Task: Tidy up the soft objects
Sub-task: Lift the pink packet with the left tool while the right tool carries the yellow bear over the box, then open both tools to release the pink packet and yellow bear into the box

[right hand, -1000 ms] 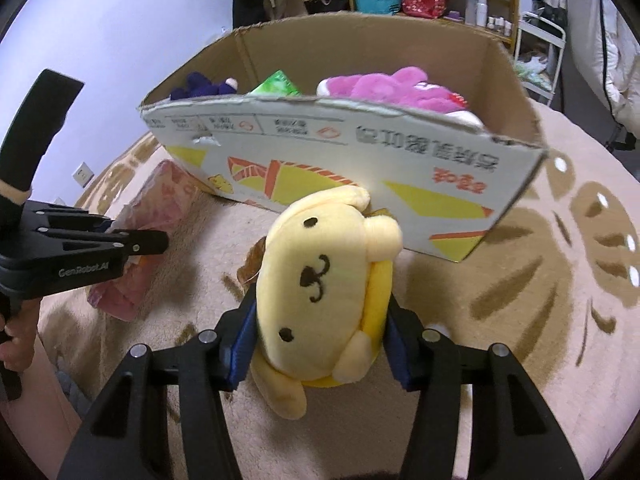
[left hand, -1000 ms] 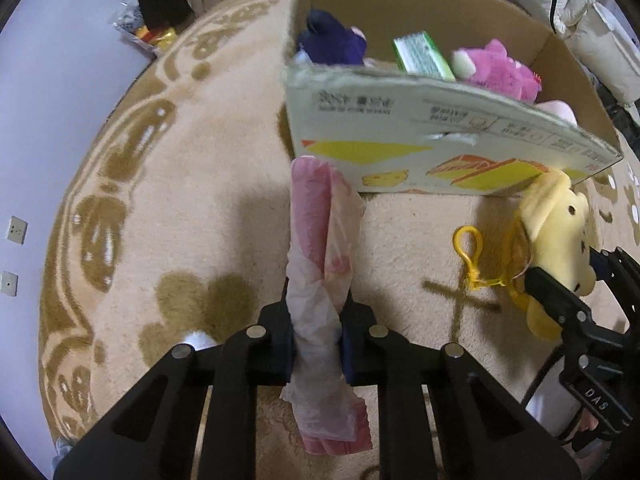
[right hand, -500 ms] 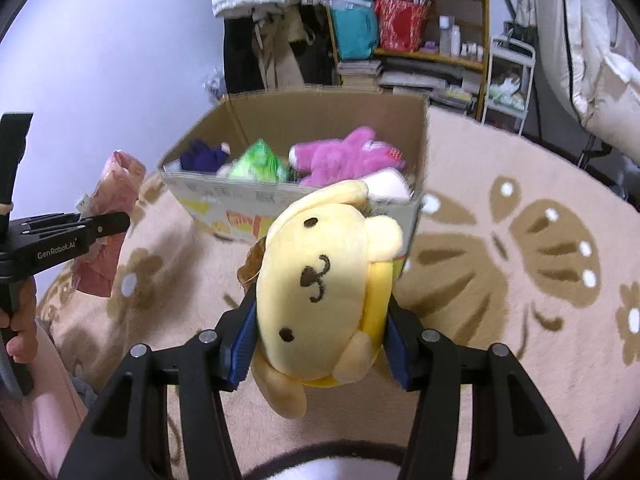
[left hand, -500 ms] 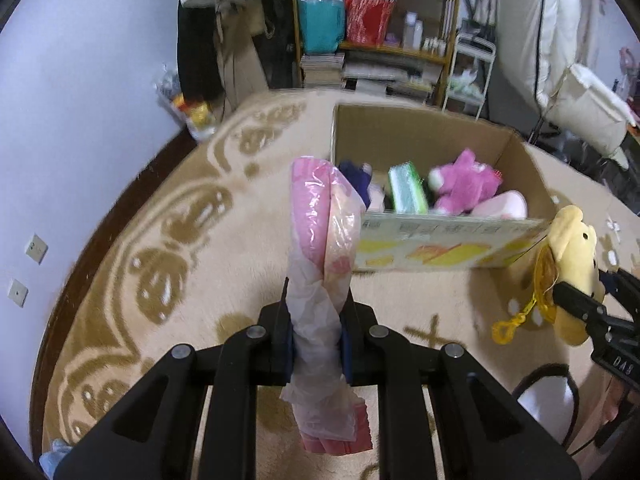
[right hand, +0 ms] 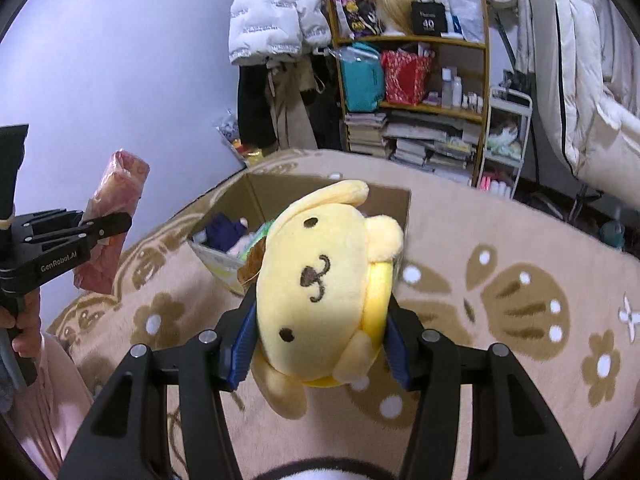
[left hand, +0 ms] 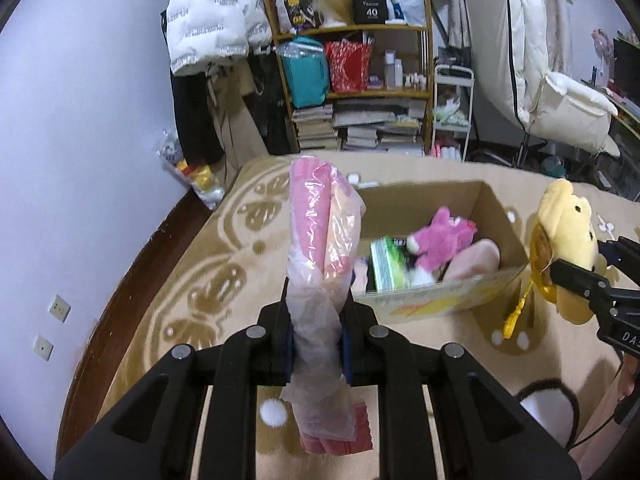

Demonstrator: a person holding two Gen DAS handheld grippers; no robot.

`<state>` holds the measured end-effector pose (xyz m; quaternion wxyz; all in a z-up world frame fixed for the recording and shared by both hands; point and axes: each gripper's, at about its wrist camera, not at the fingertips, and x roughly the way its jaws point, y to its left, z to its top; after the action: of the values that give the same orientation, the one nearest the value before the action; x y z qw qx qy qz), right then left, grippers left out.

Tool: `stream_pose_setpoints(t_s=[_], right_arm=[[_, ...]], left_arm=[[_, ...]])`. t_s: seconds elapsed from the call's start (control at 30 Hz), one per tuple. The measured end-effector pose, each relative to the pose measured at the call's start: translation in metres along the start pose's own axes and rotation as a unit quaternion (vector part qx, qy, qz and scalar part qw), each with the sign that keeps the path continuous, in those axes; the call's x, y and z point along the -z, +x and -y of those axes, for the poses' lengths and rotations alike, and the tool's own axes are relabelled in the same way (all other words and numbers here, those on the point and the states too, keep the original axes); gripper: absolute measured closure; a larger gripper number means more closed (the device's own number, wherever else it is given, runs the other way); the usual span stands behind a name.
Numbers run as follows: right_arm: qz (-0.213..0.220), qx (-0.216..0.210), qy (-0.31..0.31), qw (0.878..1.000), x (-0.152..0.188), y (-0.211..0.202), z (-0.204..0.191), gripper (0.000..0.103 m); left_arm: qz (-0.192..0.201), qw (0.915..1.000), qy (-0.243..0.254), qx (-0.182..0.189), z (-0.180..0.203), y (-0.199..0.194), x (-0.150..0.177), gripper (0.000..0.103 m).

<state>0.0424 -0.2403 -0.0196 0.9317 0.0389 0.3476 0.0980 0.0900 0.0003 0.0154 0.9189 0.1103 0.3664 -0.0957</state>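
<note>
My left gripper (left hand: 316, 336) is shut on a pink cloth in a clear plastic bag (left hand: 320, 240), held upright above the rug. The bag (right hand: 114, 208) also shows at the left of the right wrist view, in the left gripper (right hand: 120, 222). My right gripper (right hand: 320, 340) is shut on a yellow dog plush (right hand: 320, 280); the same plush (left hand: 564, 232) with a yellow clip (left hand: 516, 316) appears at the right of the left wrist view. Below and ahead stands an open cardboard box (left hand: 492, 208) holding a pink plush (left hand: 440, 240), a green pack (left hand: 386, 268) and a dark blue toy (right hand: 226, 230).
A beige rug with brown flower patterns (right hand: 520, 292) covers the floor. A cluttered wooden shelf (left hand: 360, 80) with books, bags and hanging white jackets stands against the far wall. A white cart (left hand: 452, 112) and white chair (left hand: 568, 112) are at right. A hand (right hand: 24, 332) holds the left gripper.
Both grippers rose with their loads and tilted up, so the box now lies lower and farther away, and the shelf and wall came into view.
</note>
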Motion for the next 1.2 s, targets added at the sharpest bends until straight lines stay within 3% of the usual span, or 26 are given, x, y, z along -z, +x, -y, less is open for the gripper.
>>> stream_pose_setpoints(t_s=[0.3,0.6,0.7,1.07,1.2], right_arm=[[0.018,0.006,-0.012,1.0,-0.039,0.008,0.002,0.045],[0.018,0.007,-0.022,1.0,-0.063,0.031,0.012,0.044],[0.01,0.005,-0.02,1.0,-0.063,0.041,0.018,0.044],[-0.038,-0.019,-0.005,0.999,-0.042,0.09,0.035,0.043],[-0.048,-0.028,0.007,0.998,-0.033,0.104,0.04,0.04]], left_arm=[[0.028,0.9994,0.017,0.007,0.009,0.002,-0.039,0.087],[0.043,0.9981,0.045,0.004,0.019,0.031,-0.064,0.086],[0.051,0.9976,0.047,0.005,0.024,0.046,-0.067,0.086],[0.008,0.9987,0.032,0.039,0.041,0.104,-0.053,0.085],[0.009,0.9982,0.042,0.042,0.046,0.11,-0.049,0.084]])
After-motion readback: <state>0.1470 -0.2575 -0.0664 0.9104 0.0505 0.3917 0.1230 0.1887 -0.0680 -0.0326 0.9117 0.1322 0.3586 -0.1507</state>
